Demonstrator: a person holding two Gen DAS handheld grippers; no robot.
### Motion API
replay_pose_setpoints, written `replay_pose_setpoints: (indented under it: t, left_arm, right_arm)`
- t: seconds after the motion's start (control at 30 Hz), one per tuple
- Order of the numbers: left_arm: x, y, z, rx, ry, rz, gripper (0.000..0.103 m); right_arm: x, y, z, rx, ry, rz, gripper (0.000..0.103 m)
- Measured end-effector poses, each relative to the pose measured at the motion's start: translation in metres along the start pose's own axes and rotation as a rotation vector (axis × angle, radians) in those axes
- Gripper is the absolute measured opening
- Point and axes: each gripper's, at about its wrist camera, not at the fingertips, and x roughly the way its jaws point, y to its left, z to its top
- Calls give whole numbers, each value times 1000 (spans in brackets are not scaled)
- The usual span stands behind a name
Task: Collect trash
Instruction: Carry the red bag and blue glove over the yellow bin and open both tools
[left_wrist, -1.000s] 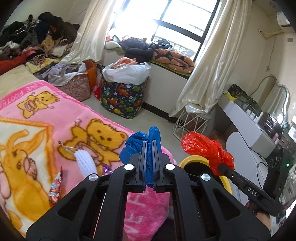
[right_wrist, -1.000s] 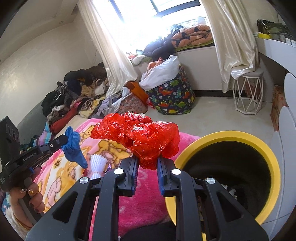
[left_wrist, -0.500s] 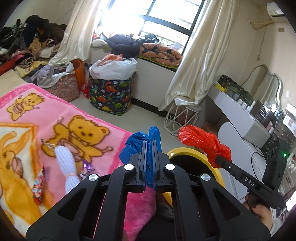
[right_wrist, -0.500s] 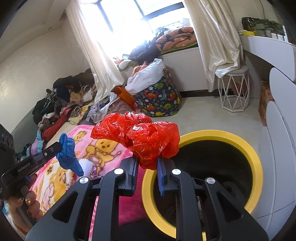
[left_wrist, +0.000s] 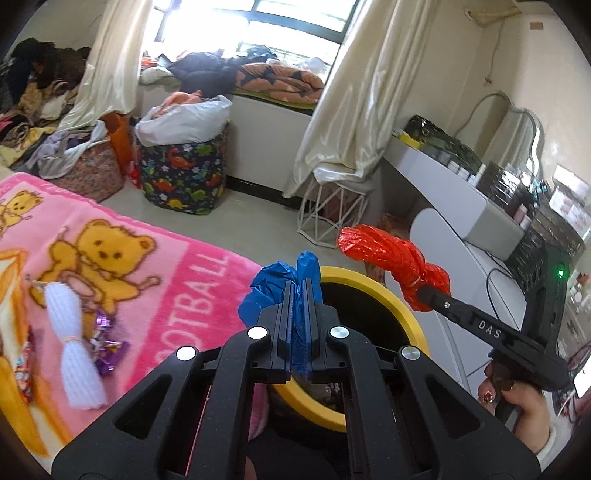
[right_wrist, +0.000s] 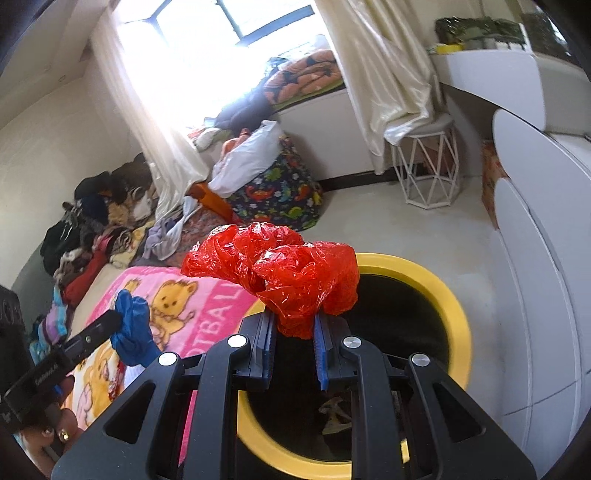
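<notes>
Clamped in the right gripper (right_wrist: 291, 328), the red plastic bag (right_wrist: 280, 269) is thin, crinkled film with a glossy sheen. The blue plastic bag (left_wrist: 280, 284) pinched in the left gripper (left_wrist: 298, 295) looks softer and duller, also creased. Both grippers are matt black plastic with shiny metal screw heads. Below them, the bin's yellow rim (right_wrist: 458, 332) is smooth, hard plastic. Left of the grippers, the pink bear blanket (left_wrist: 147, 280) is fluffy, napped cloth; on it lies a white foam net sleeve (left_wrist: 77, 347), ribbed and matt.

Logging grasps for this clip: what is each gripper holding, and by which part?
The left gripper pinches a crumpled blue plastic bag near its bunched lower end. The right gripper clamps a crumpled red plastic bag by its bottom; both hang over the yellow-rimmed bin.
</notes>
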Motion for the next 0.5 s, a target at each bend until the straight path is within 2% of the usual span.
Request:
replay_pose_setpoints:
  t: [0.23,0.5]
  left_arm:
    - [34,-17,-6,22,61,-32,2]
    - [73,-26,-18,19,133,-66,2]
  right_arm:
    - [7,-33,-3,52,42,-44,17]
    - [17,-45,-10,51,100,-93,18]
